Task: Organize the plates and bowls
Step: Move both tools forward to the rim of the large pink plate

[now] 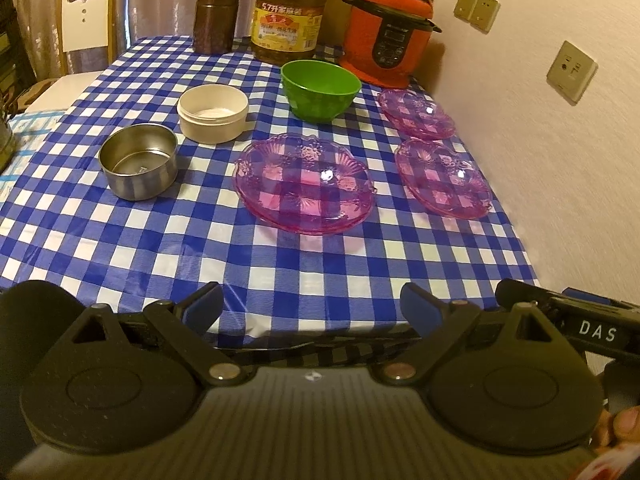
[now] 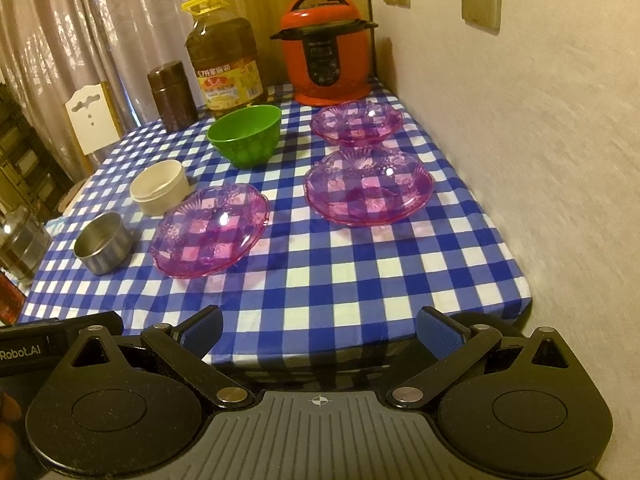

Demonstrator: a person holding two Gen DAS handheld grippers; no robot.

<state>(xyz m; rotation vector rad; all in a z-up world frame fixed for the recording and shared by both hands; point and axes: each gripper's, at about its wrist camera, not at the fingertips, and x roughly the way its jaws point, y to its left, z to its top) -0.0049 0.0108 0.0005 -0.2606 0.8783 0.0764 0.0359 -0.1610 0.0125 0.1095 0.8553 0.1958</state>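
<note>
Both my grippers, left gripper (image 1: 312, 308) and right gripper (image 2: 320, 330), have their fingers wide apart and hold nothing, near the table edge. Three pink plates (image 1: 306, 184) (image 1: 442, 176) (image 1: 416, 112) sit apart on the checked tablecloth (image 1: 280, 264). Beside them are the green bowl (image 1: 320, 90), cream bowl (image 1: 212, 112) and metal bowl (image 1: 138, 160).

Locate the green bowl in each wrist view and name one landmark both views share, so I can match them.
Left wrist view: the green bowl sits upper centre, behind the nearest pink plate and right of the cream container.
Right wrist view: the green bowl sits upper left of centre, in front of the oil bottle.
Shared landmark: the red pressure cooker at the table's far end, just right of the bowl.
</note>
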